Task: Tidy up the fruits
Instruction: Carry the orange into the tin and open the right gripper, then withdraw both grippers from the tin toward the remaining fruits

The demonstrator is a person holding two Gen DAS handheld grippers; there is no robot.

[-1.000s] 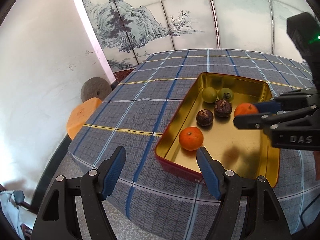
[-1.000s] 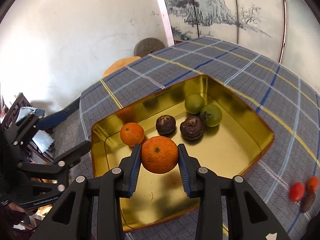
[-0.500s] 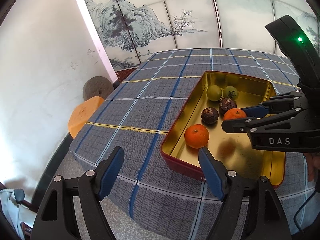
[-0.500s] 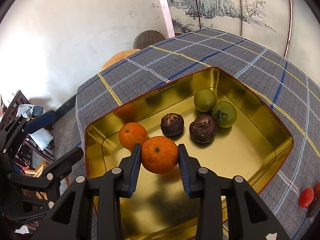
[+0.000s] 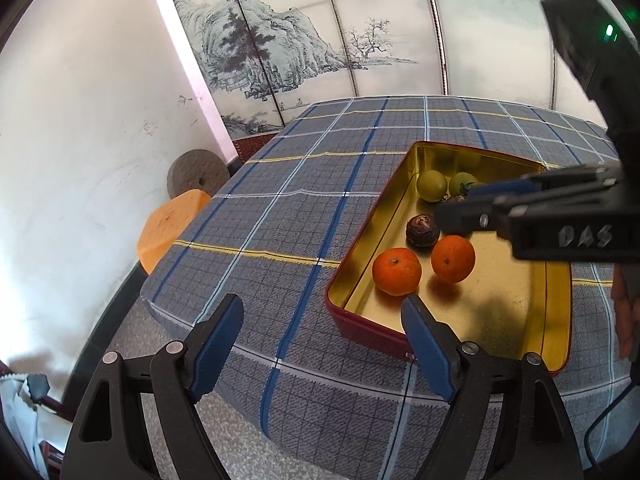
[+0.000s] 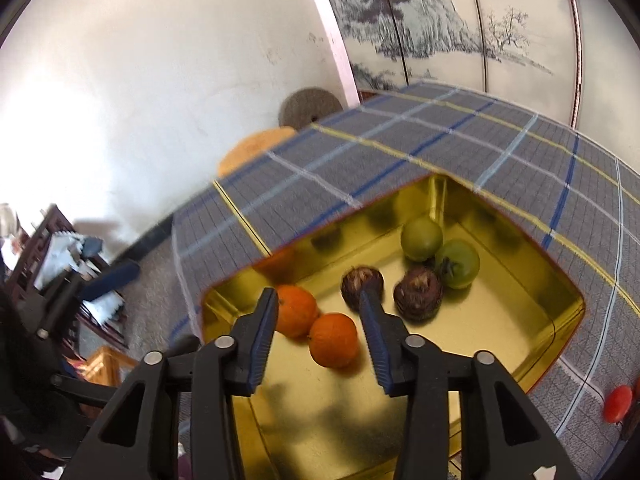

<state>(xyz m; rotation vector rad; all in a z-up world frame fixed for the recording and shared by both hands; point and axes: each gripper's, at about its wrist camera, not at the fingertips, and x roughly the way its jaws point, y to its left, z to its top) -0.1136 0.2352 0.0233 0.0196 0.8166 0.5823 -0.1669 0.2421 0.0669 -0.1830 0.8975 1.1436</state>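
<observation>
My right gripper (image 6: 318, 320) now spread, empty; a second ago clamped on orange (image 6: 333, 339). Orange sits in gold tin (image 6: 520, 248), frame centre, beside second orange (image 6: 295, 310). Placement done. Left gripper (image 5: 322, 338) wide, empty, lower frame.

Plain white plaster wall (image 5: 80, 140) on one side, pretty washed out by bright daylight, and behind the table there's a folding screen (image 5: 320, 36) painted with an ink landscape of mountains and trees. The table wears a grey plaid tablecloth (image 5: 280, 220) with blue, white and yellow lines. Down by the wall a round stone disc (image 5: 198, 178) leans next to an orange stool (image 5: 170, 226), on grey speckled floor (image 6: 148, 292).
</observation>
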